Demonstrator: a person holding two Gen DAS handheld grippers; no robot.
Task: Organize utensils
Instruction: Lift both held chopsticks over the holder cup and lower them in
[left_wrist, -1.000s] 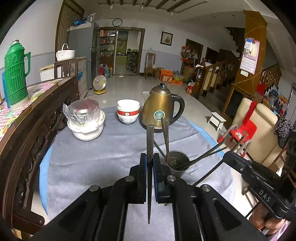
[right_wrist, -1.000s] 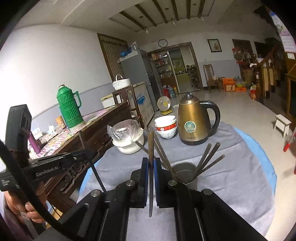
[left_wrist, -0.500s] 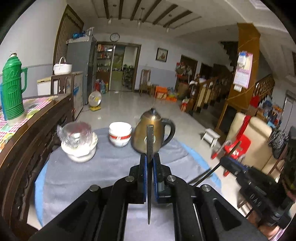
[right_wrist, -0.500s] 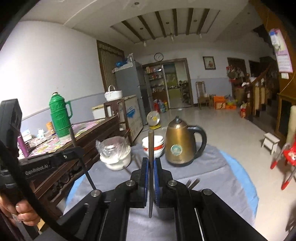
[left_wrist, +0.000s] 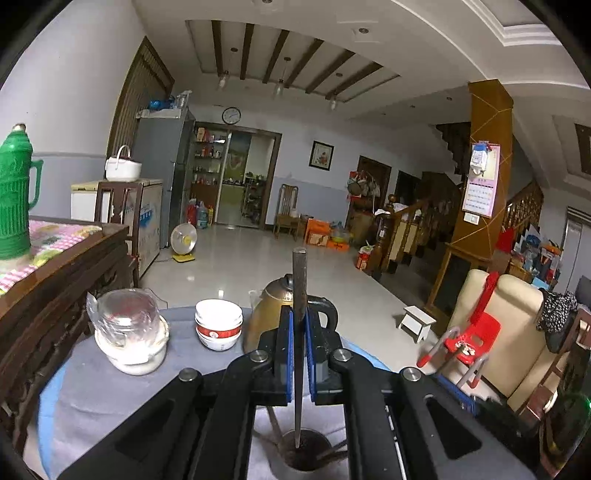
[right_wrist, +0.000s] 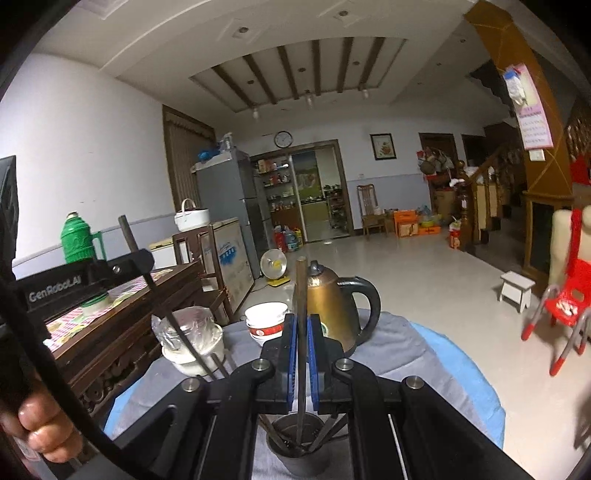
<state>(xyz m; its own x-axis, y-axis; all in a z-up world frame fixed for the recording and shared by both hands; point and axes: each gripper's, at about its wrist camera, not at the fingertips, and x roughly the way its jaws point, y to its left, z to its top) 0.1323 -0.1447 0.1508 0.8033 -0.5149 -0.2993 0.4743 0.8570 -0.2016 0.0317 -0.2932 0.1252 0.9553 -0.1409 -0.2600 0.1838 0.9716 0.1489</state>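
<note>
a lived-in home's open living room: a fridge (left_wrist: 162, 162) and wall clock (left_wrist: 231, 115) at the far left, a wooden staircase (left_wrist: 413, 218) far right, a kettle (right_wrist: 328, 306) and bowls (left_wrist: 218, 325) on the near cloth-covered table (left_wrist: 96, 391).

Both wrist cameras face the kettle (left_wrist: 271, 312) nearby.

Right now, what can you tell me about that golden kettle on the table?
The kettle looks like brass-coloured metal, a tapered body with a small dark knob on its lid, a black loop handle on the right and a round badge low on its front. It stands upright on the grey cloth toward the far side of the round table, just right of the stacked red-and-white bowls. A chopstick held in the right gripper partly hides it. Nothing appears to touch it.
</note>
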